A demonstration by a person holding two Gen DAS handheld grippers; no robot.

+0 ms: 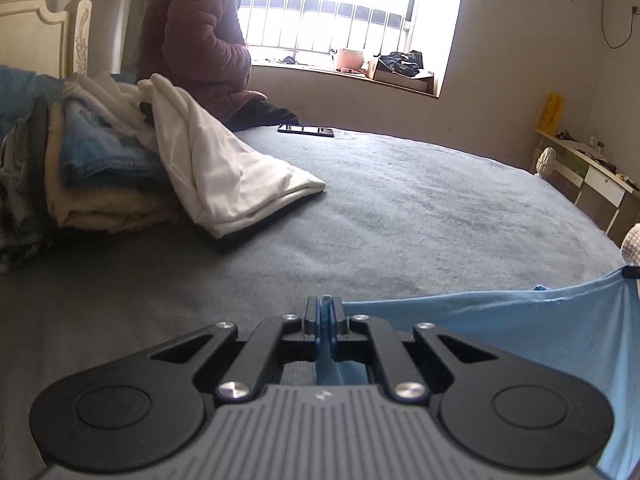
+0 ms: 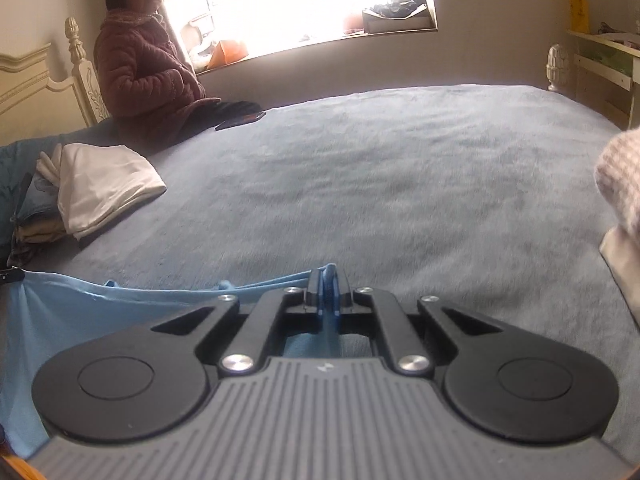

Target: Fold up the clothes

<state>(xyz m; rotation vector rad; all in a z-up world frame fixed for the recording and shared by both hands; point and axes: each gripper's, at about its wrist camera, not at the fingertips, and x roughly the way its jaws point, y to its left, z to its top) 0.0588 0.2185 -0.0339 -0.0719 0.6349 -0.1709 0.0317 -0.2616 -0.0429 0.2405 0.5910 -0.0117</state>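
A: Where is the garment being folded?

B: A light blue garment [image 1: 520,320] hangs stretched between the two grippers, just above a grey-blue bed [image 1: 400,208]. The left gripper [image 1: 325,312] has its fingers closed on one edge of the cloth; the right gripper [image 2: 328,286] is clamped on the other edge.

A: What else is on the bed?

B: A pile of folded clothes [image 1: 120,168] at the far left, a phone [image 1: 306,130] farther back, and a seated person in a maroon coat [image 1: 192,36].

A: What might go wrong?

B: Each grip looks thin, only a pinch of hem. Pulling the hands apart too hard could slip the fabric free, dropping one side and spoiling the fold.
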